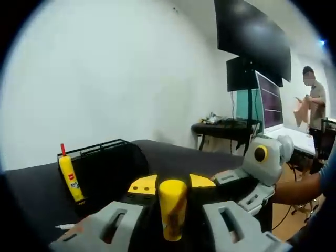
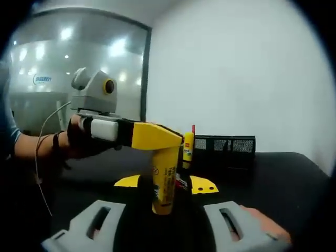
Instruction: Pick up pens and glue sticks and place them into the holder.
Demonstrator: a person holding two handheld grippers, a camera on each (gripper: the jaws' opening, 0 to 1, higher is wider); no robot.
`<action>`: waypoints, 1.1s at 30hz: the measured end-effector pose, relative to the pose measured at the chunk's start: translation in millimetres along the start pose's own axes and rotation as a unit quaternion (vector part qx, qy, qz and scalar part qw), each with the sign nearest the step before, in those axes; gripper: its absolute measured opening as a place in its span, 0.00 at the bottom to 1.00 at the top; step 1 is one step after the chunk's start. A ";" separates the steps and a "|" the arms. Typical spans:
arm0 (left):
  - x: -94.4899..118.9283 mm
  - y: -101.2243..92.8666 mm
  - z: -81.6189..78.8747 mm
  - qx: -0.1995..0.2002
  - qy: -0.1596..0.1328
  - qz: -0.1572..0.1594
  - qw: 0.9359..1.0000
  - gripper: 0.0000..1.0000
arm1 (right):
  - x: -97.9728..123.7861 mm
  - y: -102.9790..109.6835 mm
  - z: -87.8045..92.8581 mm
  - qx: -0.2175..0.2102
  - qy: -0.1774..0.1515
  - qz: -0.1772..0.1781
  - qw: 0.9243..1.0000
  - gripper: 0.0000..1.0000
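Observation:
A yellow glue stick (image 1: 172, 210) stands upright between my left gripper's (image 1: 173, 185) yellow fingertips (image 1: 143, 185), which are shut on it. In the right gripper view the same glue stick (image 2: 164, 181) hangs from the left gripper (image 2: 155, 137), its lower end between the spread jaws of my right gripper (image 2: 165, 185), which is open. Behind it on the black table stands a black mesh holder (image 1: 107, 149), also visible as the holder (image 2: 226, 144) in the right gripper view. A yellow glue bottle with a red cap (image 1: 70, 177) leans at its corner. The right gripper (image 1: 233, 181) comes in from the right.
A small white object (image 1: 65, 227) lies on the black table (image 1: 31, 191) near the front. A desk with monitors (image 1: 262, 102) and a standing person (image 1: 314, 100) are far to the right. A hand (image 2: 79, 140) holds the left gripper. A white wall is behind the holder.

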State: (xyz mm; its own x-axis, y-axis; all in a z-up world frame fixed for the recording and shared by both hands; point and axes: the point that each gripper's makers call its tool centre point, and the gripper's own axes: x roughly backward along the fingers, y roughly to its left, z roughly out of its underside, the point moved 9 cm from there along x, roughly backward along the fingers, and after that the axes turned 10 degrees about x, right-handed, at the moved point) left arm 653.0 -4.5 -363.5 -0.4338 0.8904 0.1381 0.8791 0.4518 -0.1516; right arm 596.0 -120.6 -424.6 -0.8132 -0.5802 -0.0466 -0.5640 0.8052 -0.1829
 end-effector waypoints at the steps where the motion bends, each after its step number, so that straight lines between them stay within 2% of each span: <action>1: -2.3 -2.7 -0.4 0.001 0.000 0.004 1.000 0.16 | 0.1 -0.3 -0.2 0.001 -0.001 0.003 1.000 0.29; 7: -12.8 -15.4 1.3 -0.008 0.006 0.017 1.000 0.16 | 3.2 -5.3 -2.2 -0.005 -0.012 0.023 1.000 0.25; 10: -14.8 -16.8 1.5 -0.008 0.007 0.019 1.000 0.16 | 3.6 -5.9 -1.5 -0.002 -0.009 0.028 1.000 0.19; 17: -12.7 -16.2 1.5 -0.007 0.005 0.026 1.000 0.17 | 4.1 -6.2 -1.3 0.002 -0.007 0.037 0.999 0.18; 19: -9.5 -15.5 0.2 -0.008 -0.008 0.031 0.999 0.18 | 3.5 -6.5 -0.4 0.007 0.000 0.041 0.999 0.18; 22: -3.0 -10.3 -8.4 0.034 -0.049 0.042 0.997 0.26 | 3.8 -7.5 0.7 0.008 0.007 0.046 0.999 0.17; 24: 2.4 -3.2 -13.4 0.044 -0.064 0.036 0.996 0.27 | 4.5 -8.8 0.8 0.005 0.006 0.050 0.999 0.17; 29: 17.4 7.6 -13.1 0.027 -0.065 0.020 0.997 0.33 | 7.0 -13.9 -0.4 -0.012 0.000 0.061 0.998 0.17; 33: 34.0 18.9 2.7 0.015 -0.057 -0.001 0.998 0.38 | 7.3 -15.3 -0.3 -0.012 0.000 0.068 0.998 0.17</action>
State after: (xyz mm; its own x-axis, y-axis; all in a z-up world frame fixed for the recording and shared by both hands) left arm 654.4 34.5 -364.3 -0.4565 0.8893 0.0272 0.8727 0.4536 -0.1807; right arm 598.7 -137.1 -421.9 -0.8827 -0.4648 -0.0694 -0.4511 0.8794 -0.1520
